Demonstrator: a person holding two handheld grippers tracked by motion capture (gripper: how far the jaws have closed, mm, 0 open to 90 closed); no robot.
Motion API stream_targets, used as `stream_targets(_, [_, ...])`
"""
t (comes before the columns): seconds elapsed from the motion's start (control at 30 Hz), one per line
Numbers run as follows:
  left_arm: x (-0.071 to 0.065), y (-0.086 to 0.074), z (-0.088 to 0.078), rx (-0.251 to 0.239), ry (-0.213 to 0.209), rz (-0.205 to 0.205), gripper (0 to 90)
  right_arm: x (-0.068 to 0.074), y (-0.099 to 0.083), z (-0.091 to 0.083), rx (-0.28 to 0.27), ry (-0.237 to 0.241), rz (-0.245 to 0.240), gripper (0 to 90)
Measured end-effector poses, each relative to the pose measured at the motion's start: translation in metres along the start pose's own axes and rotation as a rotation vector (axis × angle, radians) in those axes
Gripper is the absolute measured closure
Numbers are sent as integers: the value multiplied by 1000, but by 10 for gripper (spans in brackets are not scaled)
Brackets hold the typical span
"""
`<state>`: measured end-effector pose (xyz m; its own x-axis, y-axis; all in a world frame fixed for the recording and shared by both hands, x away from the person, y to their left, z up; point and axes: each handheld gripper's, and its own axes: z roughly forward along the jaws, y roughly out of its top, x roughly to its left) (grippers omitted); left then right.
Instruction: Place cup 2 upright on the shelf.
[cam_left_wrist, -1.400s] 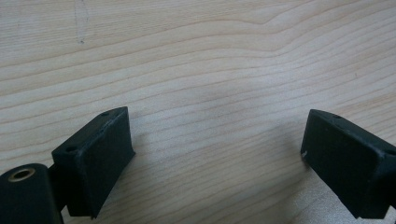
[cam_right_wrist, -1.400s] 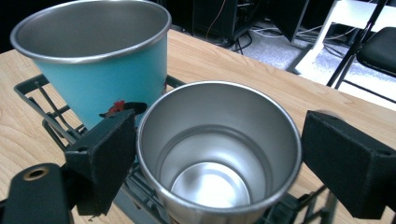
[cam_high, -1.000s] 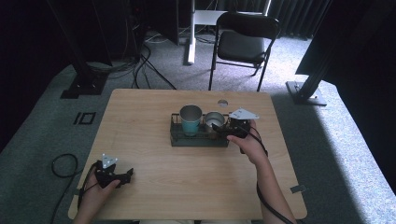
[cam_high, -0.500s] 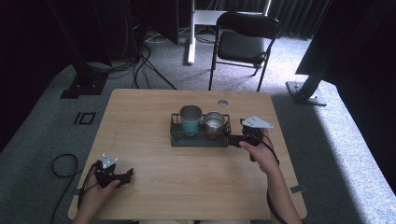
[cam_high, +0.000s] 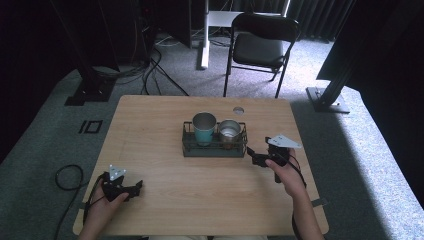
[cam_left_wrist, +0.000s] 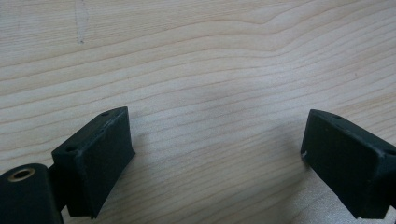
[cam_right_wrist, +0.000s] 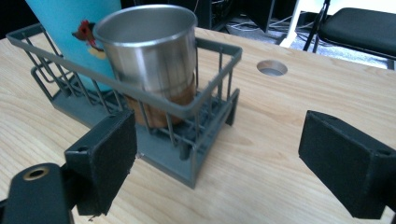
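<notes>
A grey wire rack (cam_high: 186, 135) stands mid-table and holds a teal cup (cam_high: 204, 128) on its left and a steel cup (cam_high: 229, 131) on its right. My right gripper (cam_high: 253, 155) is open, just off the rack's right end, with nothing between its jaws. The right gripper view has the rack (cam_right_wrist: 212, 100), the steel cup (cam_right_wrist: 149, 51) and the teal cup (cam_right_wrist: 65, 28) close ahead. My left gripper (cam_high: 136, 188) rests open near the table's front left, over bare wood (cam_left_wrist: 201, 93).
A round cable hole (cam_high: 238, 110) sits in the wooden table (cam_high: 150, 125) behind the rack. A black folding chair (cam_high: 260, 47) stands beyond the far edge. Cables lie on the grey floor at left (cam_high: 65, 175).
My right gripper has drawn back from the rack to the right and toward me, its jaws now apart. The left gripper has stayed put.
</notes>
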<state>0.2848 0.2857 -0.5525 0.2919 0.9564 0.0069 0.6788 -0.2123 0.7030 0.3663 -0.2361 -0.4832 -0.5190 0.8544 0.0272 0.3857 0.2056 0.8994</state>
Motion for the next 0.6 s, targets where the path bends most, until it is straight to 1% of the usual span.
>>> stream_targets(0.1, [0,0,0,-1,0,-1,96,-2,-6,-4,3,-4,9,113])
stream_targets(0.2, [0,0,0,0,1,-1,96,-3,-13,-7,11,-2,5,113])
stream_targets(0.27, [0,0,0,-1,0,-1,95,-4,-17,-8,21,-9,7,113])
stream_targets(0.43, [0,0,0,-1,0,-2,96,-8,-26,-13,32,-17,21,113])
stream_targets(0.47, [0,0,0,-1,0,-2,96,-9,-32,-16,38,-19,21,113])
stream_targets(0.57, [0,0,0,-1,0,-2,96,-11,-40,-19,57,-24,17,113])
stream_targets(0.6, [0,0,0,-1,0,-2,96,-11,-40,-19,57,-24,17,113])
